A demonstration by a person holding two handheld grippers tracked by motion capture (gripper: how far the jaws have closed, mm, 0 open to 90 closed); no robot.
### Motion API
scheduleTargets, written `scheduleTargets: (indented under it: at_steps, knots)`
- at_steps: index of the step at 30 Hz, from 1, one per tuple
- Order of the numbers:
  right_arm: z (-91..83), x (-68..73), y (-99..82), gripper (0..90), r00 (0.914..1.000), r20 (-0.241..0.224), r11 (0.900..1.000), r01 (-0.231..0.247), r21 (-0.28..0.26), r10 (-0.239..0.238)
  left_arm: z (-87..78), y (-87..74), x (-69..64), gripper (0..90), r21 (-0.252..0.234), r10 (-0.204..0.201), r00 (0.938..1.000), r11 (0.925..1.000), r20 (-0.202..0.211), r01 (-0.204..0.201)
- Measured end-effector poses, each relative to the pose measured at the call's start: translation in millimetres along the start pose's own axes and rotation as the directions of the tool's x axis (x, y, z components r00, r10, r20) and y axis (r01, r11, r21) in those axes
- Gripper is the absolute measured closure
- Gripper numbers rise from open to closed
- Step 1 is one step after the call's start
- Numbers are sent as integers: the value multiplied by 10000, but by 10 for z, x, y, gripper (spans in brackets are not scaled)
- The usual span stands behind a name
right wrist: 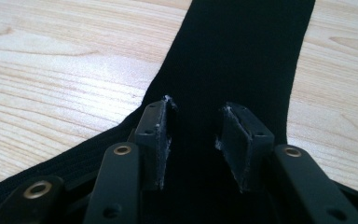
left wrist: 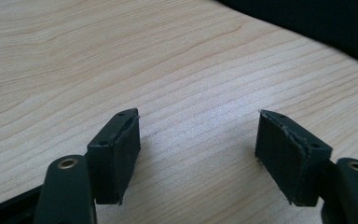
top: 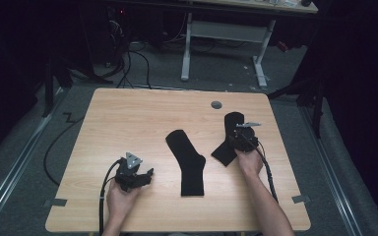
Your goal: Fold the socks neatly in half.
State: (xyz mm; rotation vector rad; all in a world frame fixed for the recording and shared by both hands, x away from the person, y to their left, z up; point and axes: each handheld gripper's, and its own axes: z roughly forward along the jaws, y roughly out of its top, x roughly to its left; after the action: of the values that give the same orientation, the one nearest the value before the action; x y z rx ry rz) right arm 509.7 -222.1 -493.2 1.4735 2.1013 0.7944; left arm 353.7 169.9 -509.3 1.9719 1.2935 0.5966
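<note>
Dark room, grey carpet floor [top: 24,147], white-legged desk [top: 224,34] beyond.

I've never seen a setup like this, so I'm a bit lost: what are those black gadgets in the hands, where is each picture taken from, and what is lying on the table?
A person sits at a wooden table, holding a hand-operated two-jaw clamp in each hand. The high view looks down from above; the other two come from cameras riding on each clamp, looking along its jaws. Two black socks lie on the table: the middle sock lies free, and the right sock lies under the right gripper. In the right gripper view, that gripper has its jaws partly open over the sock, not yet pinching it. The left gripper is wide open over bare wood and holds nothing, as the left gripper view confirms.
</note>
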Motion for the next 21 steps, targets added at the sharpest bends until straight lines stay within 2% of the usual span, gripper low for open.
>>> scheduleTargets:
  at_steps: [4, 6, 7, 8, 9, 12, 15, 17, 21]
  knots:
    - [-2, -13, -1, 626, 9999, -100, 10000, -41, 61, 42, 0, 0, 0, 310, 1, 1, 10000, 10000, -7, -1]
    - [-19, 0, -14, 713, 9995, -186, 9996, 258, 75, -256, 0, 0, -1, 309, 1, 2, 10000, 10000, -12, -2]
    - [-19, 0, -14, 713, 9995, -186, 9996, 258, 75, -256, 0, 0, -1, 309, 1, 2, 10000, 10000, -12, -2]
    - [-27, 9, -27, 751, 9990, -212, 9992, 399, 5, -399, 0, 0, -1, 309, 4, 5, 10000, 10000, -13, -5]
    - [-38, 33, -56, 811, 9974, -190, 9975, 692, -140, -694, 1, 0, 0, 309, 0, -8, 10000, 10000, -27, 8]
    - [-45, 61, -76, 863, 9953, -151, 9953, 949, -212, -953, 1, 1, 7, 319, -17, -116, 9999, 9999, -81, 116]
    - [-50, 61, -71, 869, 9946, -178, 9946, 1024, -134, -1027, 1, 1, 7, 318, -15, -115, 9999, 9999, -83, 115]
    - [-53, 31, -68, 877, 9947, -378, 9953, 956, -119, -960, 1, 1, 5, 314, -12, -104, 9999, 9999, -89, 104]
    - [-73, 15, -69, 879, 9938, -364, 9945, 1045, -82, -1048, 2, 1, 4, 312, -5, -84, 9999, 10000, -82, 84]
